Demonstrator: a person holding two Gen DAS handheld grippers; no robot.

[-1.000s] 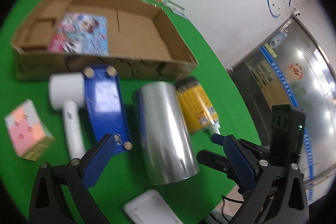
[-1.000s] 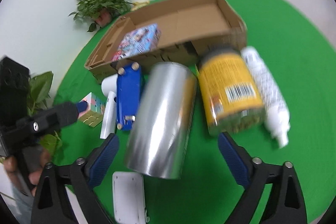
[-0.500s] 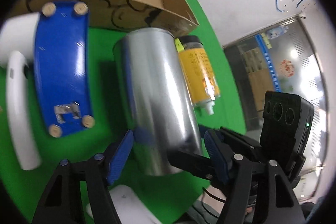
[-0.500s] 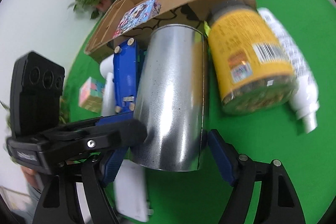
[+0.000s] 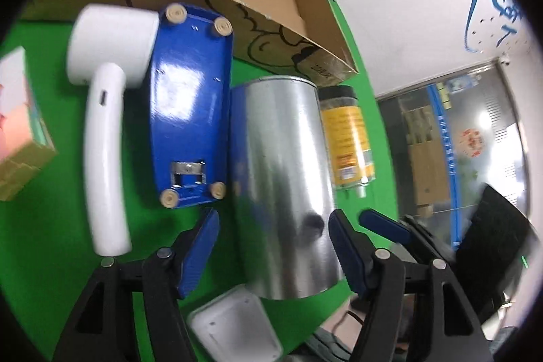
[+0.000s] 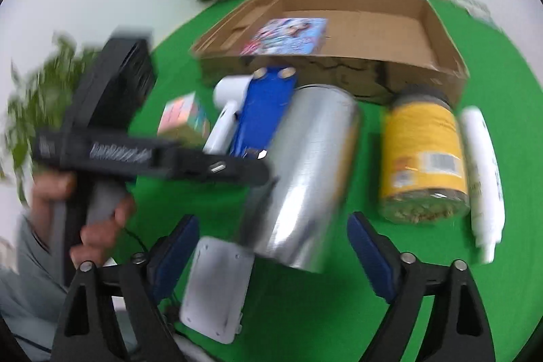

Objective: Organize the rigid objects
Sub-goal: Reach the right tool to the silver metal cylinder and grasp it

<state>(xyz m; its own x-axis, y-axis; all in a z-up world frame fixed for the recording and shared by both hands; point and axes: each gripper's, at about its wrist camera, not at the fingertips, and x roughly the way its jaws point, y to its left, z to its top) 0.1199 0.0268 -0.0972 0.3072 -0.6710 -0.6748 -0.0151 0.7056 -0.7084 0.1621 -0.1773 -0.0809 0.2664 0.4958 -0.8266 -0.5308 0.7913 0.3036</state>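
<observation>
Left hand-held gripper straddling the silver can, jaws wide, not clamped yet.

Can lies on its side on the green surface, centre frame, just below the cardboard box. Its near end sits between the 2 blue pads. Looks stiff, slick and likely to roll, so I'd grab mid-body across the curve. Right hand-held gripper hangs open too, holding nothing, can just ahead.

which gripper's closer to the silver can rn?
Left. The left gripper straddles the silver can near its end, fingers on both sides, open. The right gripper sits open, further back from the can.
</observation>
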